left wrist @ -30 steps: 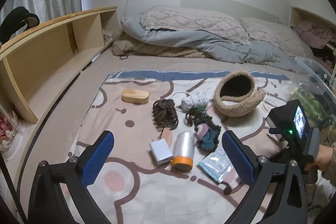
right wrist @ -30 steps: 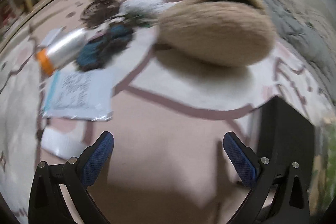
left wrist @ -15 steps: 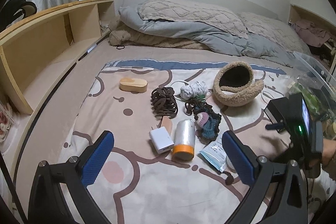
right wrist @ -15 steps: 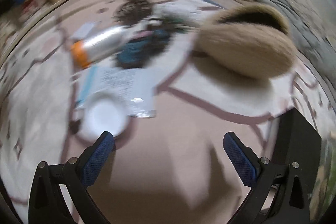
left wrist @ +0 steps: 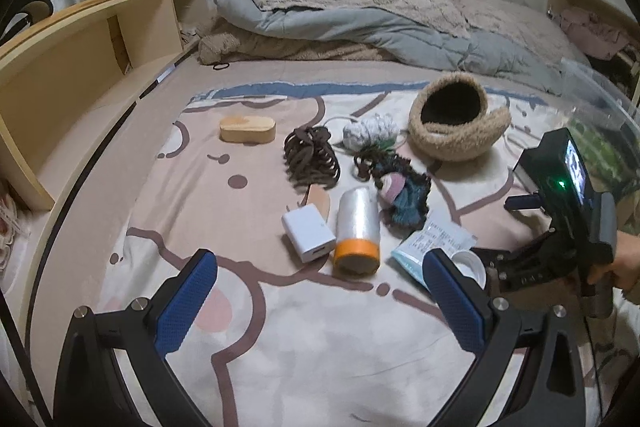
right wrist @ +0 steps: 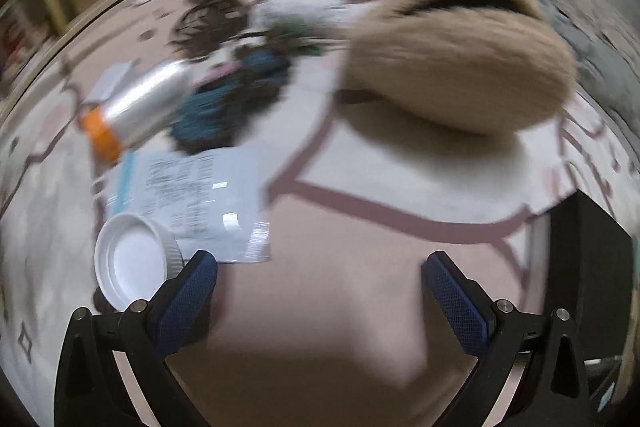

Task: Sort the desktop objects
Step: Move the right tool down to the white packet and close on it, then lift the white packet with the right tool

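Note:
Small objects lie on a patterned bed cover: a wooden block (left wrist: 247, 129), a brown hair claw (left wrist: 310, 159), a white scrunchie (left wrist: 370, 131), a fuzzy tan basket (left wrist: 456, 123), a dark blue knitted piece (left wrist: 404, 189), a white charger (left wrist: 308, 235), a film roll with orange end (left wrist: 357, 229), a printed packet (left wrist: 434, 241) and a white lid (right wrist: 134, 261). My left gripper (left wrist: 320, 307) is open and empty, above the cover in front of them. My right gripper (right wrist: 320, 301) is open and empty, low beside the lid and packet (right wrist: 196, 199); its body shows in the left wrist view (left wrist: 560, 227).
A wooden shelf unit (left wrist: 80, 59) runs along the left of the bed. Pillows and a grey duvet (left wrist: 360, 15) are piled at the back. A clear plastic bin (left wrist: 600, 107) stands at the right edge.
The left gripper drew back and tilted slightly. The right gripper swung left and back, bringing the white lid and packet into its view; both stayed open.

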A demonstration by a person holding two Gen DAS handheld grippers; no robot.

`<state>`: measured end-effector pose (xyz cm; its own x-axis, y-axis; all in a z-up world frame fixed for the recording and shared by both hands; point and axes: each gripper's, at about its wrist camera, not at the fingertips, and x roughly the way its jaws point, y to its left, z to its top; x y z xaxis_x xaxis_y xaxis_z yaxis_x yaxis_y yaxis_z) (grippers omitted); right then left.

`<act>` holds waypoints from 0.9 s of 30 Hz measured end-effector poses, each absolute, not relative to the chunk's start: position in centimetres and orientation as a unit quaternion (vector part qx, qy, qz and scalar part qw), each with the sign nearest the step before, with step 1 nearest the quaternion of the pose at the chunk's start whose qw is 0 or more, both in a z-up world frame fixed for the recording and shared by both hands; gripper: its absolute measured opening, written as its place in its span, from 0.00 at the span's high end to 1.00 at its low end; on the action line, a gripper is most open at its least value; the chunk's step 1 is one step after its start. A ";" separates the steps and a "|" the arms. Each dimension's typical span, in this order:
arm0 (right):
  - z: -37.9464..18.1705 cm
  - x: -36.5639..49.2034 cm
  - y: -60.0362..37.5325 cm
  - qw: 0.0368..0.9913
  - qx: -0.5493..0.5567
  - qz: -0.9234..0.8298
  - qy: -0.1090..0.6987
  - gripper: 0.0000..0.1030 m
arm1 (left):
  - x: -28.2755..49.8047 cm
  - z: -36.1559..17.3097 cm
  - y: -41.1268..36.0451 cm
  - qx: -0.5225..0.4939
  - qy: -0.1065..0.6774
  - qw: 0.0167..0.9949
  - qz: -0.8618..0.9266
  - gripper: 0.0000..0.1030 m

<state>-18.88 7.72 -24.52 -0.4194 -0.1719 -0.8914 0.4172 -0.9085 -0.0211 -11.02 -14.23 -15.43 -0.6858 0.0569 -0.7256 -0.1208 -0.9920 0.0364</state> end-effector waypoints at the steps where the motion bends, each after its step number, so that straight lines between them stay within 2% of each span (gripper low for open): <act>1: -24.5 -18.6 7.1 0.186 0.508 -0.832 0.122 0.00 | -11.0 -15.6 -14.4 -0.395 0.041 0.048 0.916 0.00; 7: -23.4 -16.8 3.1 0.258 0.495 -0.818 0.142 0.00 | -10.5 -16.4 -15.2 -0.406 0.042 0.048 0.911 0.00; 10: -21.9 -17.8 3.2 0.232 0.459 -0.844 0.153 0.00 | -10.3 -16.5 -15.6 -0.409 0.040 0.049 0.910 0.00; 14: -21.3 -21.8 5.6 0.176 0.467 -0.864 0.071 0.00 | -10.3 -16.9 -15.6 -0.413 0.041 0.051 0.908 0.00; 19: -23.3 -22.9 4.5 0.175 0.477 -0.855 0.104 0.00 | -10.4 -17.5 -15.3 -0.421 0.048 0.054 0.904 0.00; 27: -25.3 -23.9 2.9 0.185 0.486 -0.850 0.087 0.00 | -11.5 -18.8 -14.4 -0.438 0.052 0.060 0.896 0.00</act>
